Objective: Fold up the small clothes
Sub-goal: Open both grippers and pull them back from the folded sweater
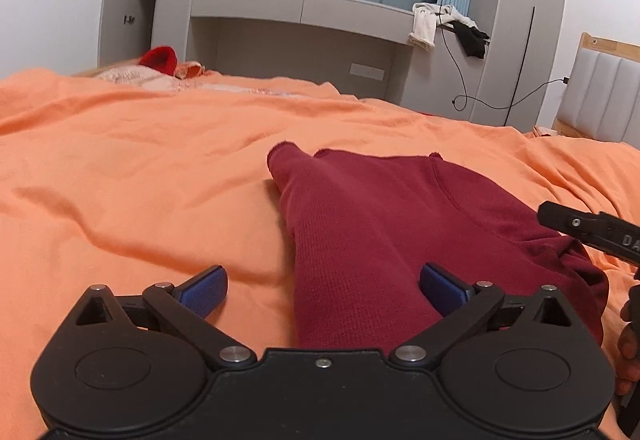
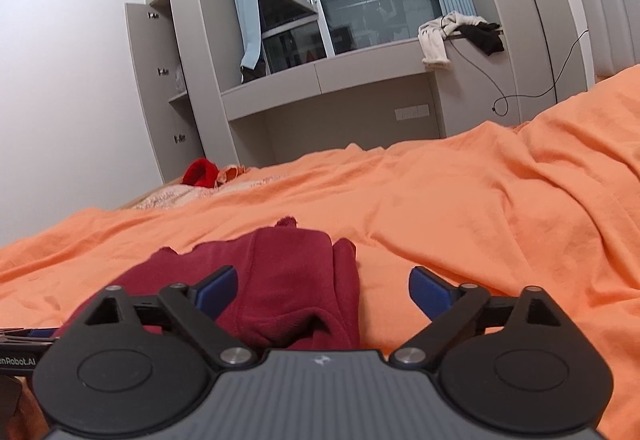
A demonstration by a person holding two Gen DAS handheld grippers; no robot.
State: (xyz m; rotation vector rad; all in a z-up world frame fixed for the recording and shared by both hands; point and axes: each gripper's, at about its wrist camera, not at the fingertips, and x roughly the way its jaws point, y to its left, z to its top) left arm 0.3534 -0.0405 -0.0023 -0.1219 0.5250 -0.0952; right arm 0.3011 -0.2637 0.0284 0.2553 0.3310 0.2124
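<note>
Both claws, the left gripper [image 1: 323, 290] and the right gripper [image 2: 322, 290], are hanging wide open over a dark red garment [image 1: 384, 224] lying part-folded on the near orange bedspread [image 1: 120, 167], so pinching one flat edge cleanly looks best.

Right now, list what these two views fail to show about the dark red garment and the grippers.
- Near edge of the dark red knit top: left wrist view, hidden behind the open left gripper.
- Its right hem: same view, partly covered by the right gripper's finger at the frame edge.
- Its left part: right wrist view, hidden behind the open right gripper.
- Fold count: unclear in both.
</note>
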